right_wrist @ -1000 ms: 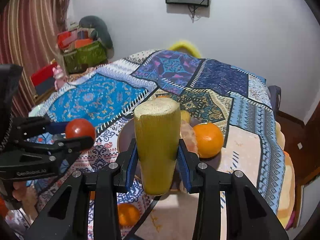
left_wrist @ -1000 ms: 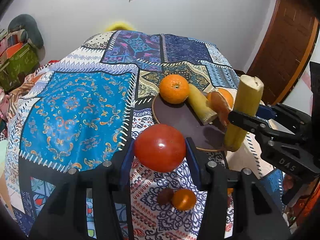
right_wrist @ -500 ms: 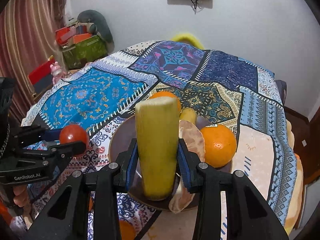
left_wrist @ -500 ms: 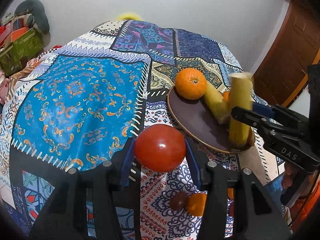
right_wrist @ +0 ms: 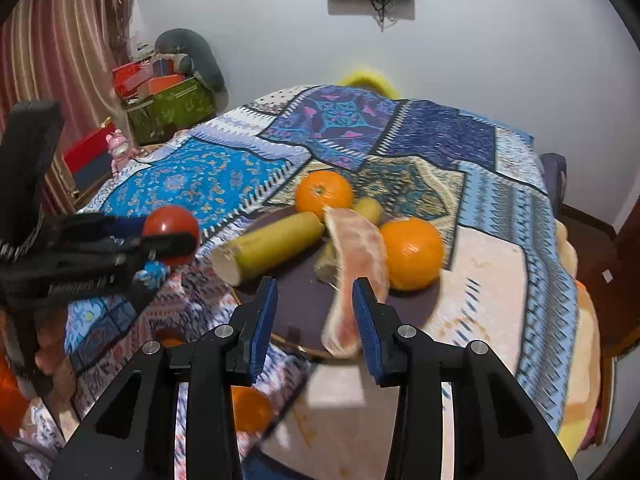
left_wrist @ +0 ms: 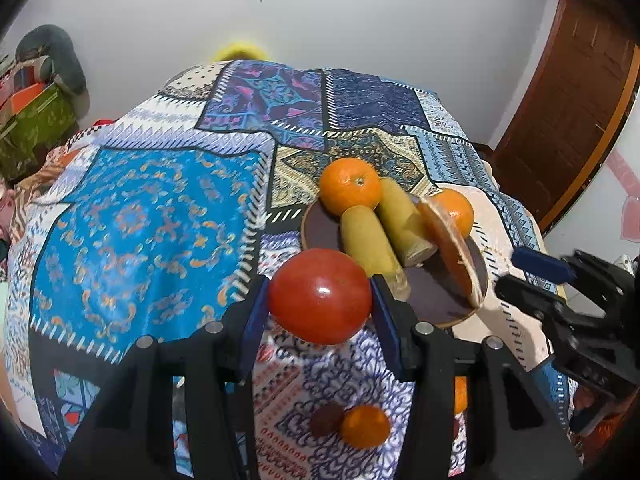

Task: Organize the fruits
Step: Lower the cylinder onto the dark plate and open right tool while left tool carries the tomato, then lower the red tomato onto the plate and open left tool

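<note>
My left gripper is shut on a red tomato and holds it above the cloth just left of the dark round plate; the tomato also shows in the right wrist view. The plate holds two oranges, two yellow-green stalk pieces and a pink fruit wedge. My right gripper is open and empty just above the plate's near edge; it shows at the right of the left wrist view.
The plate sits on a bed with a patchwork cloth. A small orange and a dark round fruit lie on the cloth below my left gripper. Boxes stand at the far left, a wooden door at the right.
My right gripper has opened and let go of the yellow-green stalk piece, which now lies on the plate, and has drawn back. The left gripper still holds the tomato.
</note>
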`<state>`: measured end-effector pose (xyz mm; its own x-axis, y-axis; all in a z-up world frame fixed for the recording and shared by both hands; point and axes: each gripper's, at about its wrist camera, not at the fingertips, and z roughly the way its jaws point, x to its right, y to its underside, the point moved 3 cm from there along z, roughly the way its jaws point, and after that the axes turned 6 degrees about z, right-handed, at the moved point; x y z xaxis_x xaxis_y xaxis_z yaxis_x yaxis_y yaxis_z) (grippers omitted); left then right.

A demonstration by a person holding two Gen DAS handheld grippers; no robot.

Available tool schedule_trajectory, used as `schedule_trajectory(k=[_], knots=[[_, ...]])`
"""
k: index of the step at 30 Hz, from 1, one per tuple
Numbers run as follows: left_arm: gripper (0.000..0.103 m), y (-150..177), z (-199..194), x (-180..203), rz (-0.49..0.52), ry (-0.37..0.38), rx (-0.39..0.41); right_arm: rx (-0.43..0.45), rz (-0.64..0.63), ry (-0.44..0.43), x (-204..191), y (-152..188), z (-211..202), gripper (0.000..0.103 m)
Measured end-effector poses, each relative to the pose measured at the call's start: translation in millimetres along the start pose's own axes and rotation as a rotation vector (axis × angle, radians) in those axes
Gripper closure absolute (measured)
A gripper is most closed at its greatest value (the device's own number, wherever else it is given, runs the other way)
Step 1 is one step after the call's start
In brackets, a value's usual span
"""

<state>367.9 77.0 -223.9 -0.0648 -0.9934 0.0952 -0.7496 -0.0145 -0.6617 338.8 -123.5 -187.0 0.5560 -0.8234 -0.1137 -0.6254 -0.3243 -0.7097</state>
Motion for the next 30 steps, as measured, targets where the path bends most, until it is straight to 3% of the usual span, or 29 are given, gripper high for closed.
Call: schedule_trajectory(k=[7,13,22,30], knots=[[0.053,-21.1,14.0,18.0,0.045,-0.011,0.000,0.017,0.080,0.028,38.1,16.7,-18.9,0.066],[0.053,-34.4,17.2,42.1,0.073,0.026,0.012,0.021,0.143,0.032,60.6,28.7,-24.1,0.066],[0.053,-27.5,31.8,77.4,0.152,0.030,-0.024,0.036,0.171,-0.016,65.8,37.4,-29.0,0.066],[0.046,-28.5,16.5,83.8,0.176,0.011,0.012,0.027,0.155,-0.028,59.1,42.6,-30.6,0.066]])
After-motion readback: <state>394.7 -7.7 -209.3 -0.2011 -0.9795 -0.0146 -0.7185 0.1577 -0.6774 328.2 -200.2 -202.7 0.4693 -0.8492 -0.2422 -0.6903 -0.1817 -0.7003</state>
